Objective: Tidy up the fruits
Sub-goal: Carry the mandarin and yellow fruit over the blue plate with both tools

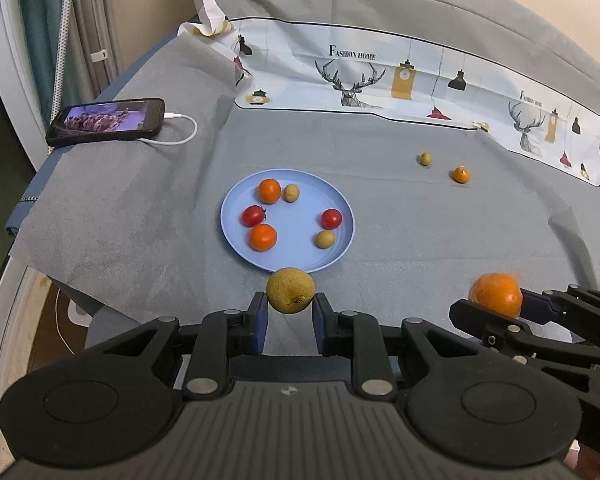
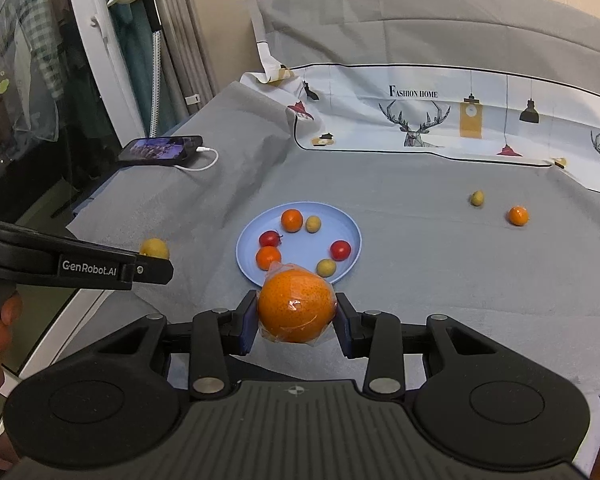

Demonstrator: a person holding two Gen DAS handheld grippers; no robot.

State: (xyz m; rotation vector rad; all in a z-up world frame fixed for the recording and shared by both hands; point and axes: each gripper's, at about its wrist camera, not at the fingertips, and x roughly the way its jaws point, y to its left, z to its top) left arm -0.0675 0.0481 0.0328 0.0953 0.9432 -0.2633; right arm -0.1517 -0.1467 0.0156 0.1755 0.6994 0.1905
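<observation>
Left hand-held gripper (image 1: 290, 312) is closed on a yellow-green round fruit (image 1: 290, 289), pads pinching it at the sides, carried just short of the blue plate (image 1: 236, 240). Right hand-held gripper (image 2: 296, 320) is clamped on a plastic-wrapped orange (image 2: 296, 306), also near the plate's front rim. I hold both at the widest part so they don't squirt out; the wrap looks slippery, so I judge a firm squeeze matters there.

Plate already holds six pieces: two small oranges (image 1: 269, 191), two cherry tomatoes (image 1: 253, 215), two small yellow-green fruits (image 1: 325, 239). They sit spread round the plate, middle bare, so there's room to drop both loads. Plate is clearly the collection point.

Left to fetch: one small green fruit (image 1: 425, 158) and one small orange (image 1: 461, 175), near each other, well apart from the plate at the far right.

Surface is a bench under a grey cloth (image 1: 420, 232), wrinkled, soft, so fruit shouldn't roll much. A printed deer-pattern sheet (image 1: 380, 76) lies along the back. A phone (image 1: 106, 121) on a white charging cable (image 1: 180, 136) sits at the far left corner. Curtain and window frame are at the left.
</observation>
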